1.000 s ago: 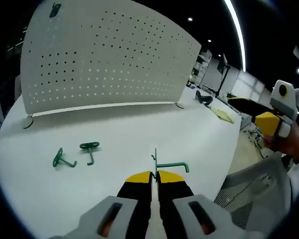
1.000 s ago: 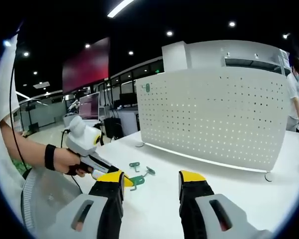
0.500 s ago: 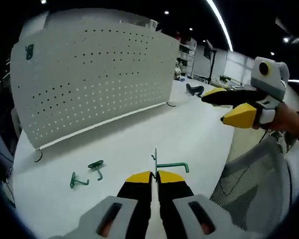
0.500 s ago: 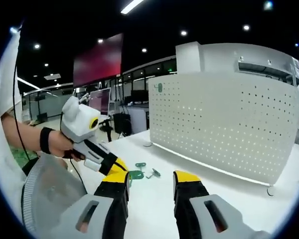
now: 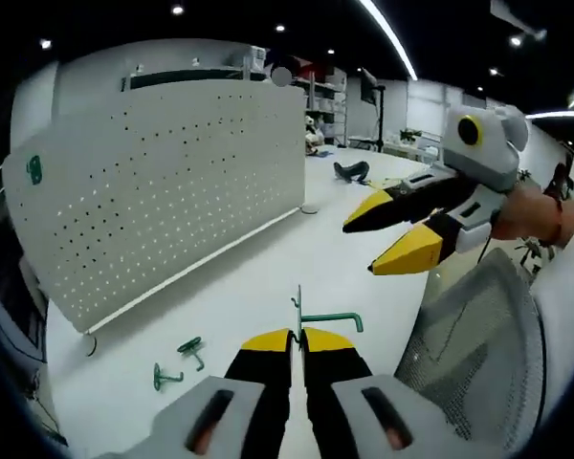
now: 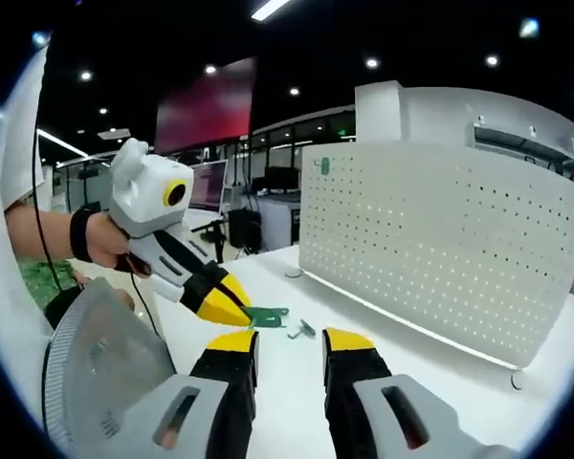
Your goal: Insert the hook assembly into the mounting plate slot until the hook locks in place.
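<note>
Left gripper (image 5: 297,337), yellow-tipped black jaws pressed together on the green bent-wire hook assembly (image 5: 325,318), whose thin upright stem rises just above the jaw tips and whose arm runs off to the right; raised above the white tabletop (image 5: 268,277). In the right gripper view the same gripper (image 6: 234,308) enters from the left, held in a person's hand (image 6: 105,241) with a dark wrist strap, the green hook (image 6: 266,314) at its tip.

Right gripper (image 6: 289,342), jaws spread with a clear gap between the yellow tips, nothing between them. In the left gripper view it (image 5: 387,234) hangs at right, jaws parted, above the table edge.

White perforated metal mounting plate (image 5: 163,182), standing upright on the table on small feet, a small green fitting (image 5: 33,169) near its upper left corner; also seen in the right gripper view (image 6: 440,249).

Two loose green hooks (image 5: 180,361), lying on the tabletop near the plate's foot, well apart from both grippers.

Grey mesh chair back (image 5: 478,354), lower right.
</note>
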